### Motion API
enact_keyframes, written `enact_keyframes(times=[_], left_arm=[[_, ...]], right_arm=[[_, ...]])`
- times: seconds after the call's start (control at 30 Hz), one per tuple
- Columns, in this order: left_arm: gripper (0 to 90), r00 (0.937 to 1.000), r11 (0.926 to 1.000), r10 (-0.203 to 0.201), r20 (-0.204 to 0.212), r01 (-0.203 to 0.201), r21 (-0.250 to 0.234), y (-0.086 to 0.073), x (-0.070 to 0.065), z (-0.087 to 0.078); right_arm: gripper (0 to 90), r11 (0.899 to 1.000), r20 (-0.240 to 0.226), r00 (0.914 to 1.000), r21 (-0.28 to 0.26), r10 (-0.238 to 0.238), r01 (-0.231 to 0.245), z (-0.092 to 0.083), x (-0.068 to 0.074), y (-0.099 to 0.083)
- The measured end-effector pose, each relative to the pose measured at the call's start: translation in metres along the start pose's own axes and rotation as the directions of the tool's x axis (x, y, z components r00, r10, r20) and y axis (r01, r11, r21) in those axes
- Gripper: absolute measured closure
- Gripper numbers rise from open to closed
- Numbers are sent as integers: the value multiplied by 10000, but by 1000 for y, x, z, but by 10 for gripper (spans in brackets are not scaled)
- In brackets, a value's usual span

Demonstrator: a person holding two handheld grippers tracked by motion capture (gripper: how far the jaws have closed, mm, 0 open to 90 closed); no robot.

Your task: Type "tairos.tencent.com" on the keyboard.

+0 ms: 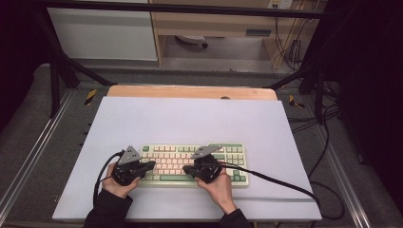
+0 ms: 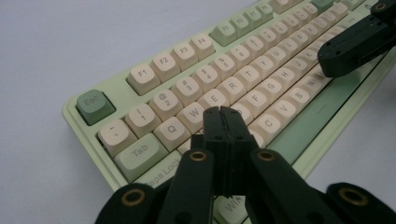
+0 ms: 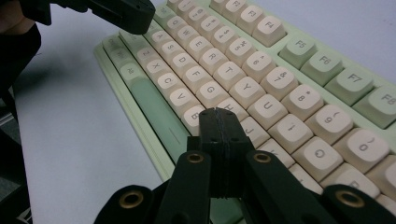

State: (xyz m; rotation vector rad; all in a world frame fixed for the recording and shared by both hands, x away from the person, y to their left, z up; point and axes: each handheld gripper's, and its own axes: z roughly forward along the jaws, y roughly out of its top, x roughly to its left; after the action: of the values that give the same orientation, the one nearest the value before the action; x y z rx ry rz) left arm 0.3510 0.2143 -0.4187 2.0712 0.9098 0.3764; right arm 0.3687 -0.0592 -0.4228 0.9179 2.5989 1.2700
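Note:
A pale green keyboard [image 1: 164,150] with cream and green keys lies on the white mat, near the front. My left gripper [image 1: 151,165] hovers over its left half, jaws shut with nothing between them; in the left gripper view its tip [image 2: 223,112] sits just above the letter keys near the W and E of the keyboard [image 2: 187,91]. My right gripper [image 1: 187,169] is over the middle of the keyboard, also shut and holding nothing. In the right gripper view its tip [image 3: 219,113] is above the keys beside H on the keyboard [image 3: 261,70]. The two tips point toward each other.
The white mat [image 1: 190,118] covers a wooden table [image 1: 190,91]. Black cables [image 1: 275,180] trail from the grippers across the mat to the right. Dark frame posts [image 1: 54,80] stand at the back corners, and wires lie on the floor at right.

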Motion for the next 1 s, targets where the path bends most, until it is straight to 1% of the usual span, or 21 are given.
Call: enact_keyframes(times=[0.13,0.3,0.5,0.67,1.0], left_arm=[[896,10000,10000,-13,0,13,-1,0,0,0],[897,10000,10000,-2,10,2,-11,0,-1,0],[897,10000,10000,25,39,-25,8,1,-2,1],[897,10000,10000,55,54,-55,29,1,-4,2],[897,9998,9998,180,112,-180,38,5,-10,6]], right_arm=[[900,10000,44,10000,-48,-69,69,-8,-2,1],[900,9997,159,9997,-140,194,-192,-22,-11,-4],[900,9990,364,9986,-213,393,-385,-36,-22,-14],[900,9982,385,9977,-237,556,-547,-42,-25,-20],[900,9980,404,9976,-303,564,-552,-49,-30,-27]])
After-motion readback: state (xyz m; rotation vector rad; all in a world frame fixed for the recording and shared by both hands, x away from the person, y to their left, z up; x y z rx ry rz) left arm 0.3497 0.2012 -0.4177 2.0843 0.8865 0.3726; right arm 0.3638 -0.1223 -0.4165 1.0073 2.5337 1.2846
